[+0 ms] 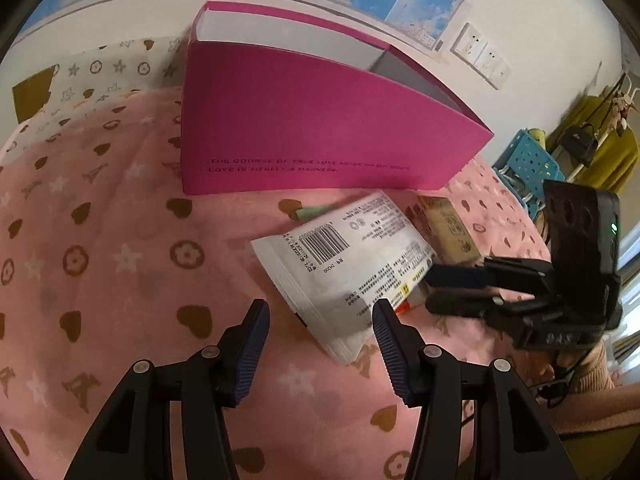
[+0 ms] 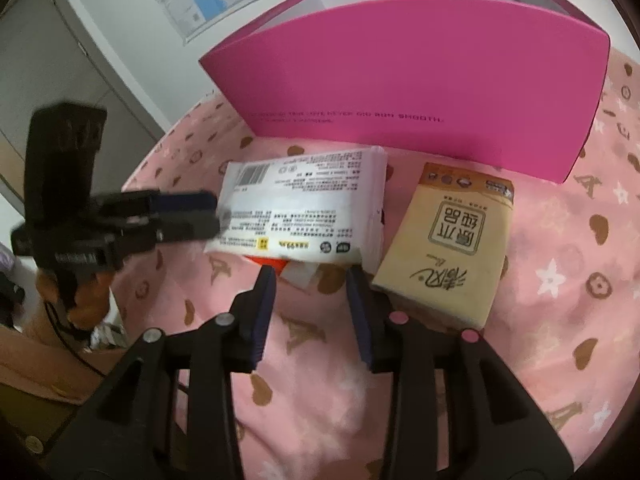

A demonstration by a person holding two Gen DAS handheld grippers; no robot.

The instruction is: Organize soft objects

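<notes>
A white soft pack (image 1: 348, 264) (image 2: 304, 204) with a barcode lies flat on the pink blanket, in front of an open magenta box (image 1: 320, 120) (image 2: 420, 80). Beside it lies a tan tissue pack (image 2: 444, 248) (image 1: 448, 232). My left gripper (image 1: 320, 312) (image 2: 214, 216) is open, and the white pack's near corner lies between its fingers. My right gripper (image 2: 311, 280) (image 1: 429, 290) is open just short of the pack's opposite edge. A small red-and-white packet (image 2: 294, 272) pokes out from under the pack there. A pale green item (image 1: 316, 212) lies partly hidden behind the pack.
The pink blanket (image 1: 120, 280) with brown hearts covers the bed. A blue perforated crate (image 1: 528, 160) and a rack with a yellow garment (image 1: 600, 152) stand off the bed's right side. A grey cabinet (image 2: 60, 60) stands at the left. Maps hang on the wall.
</notes>
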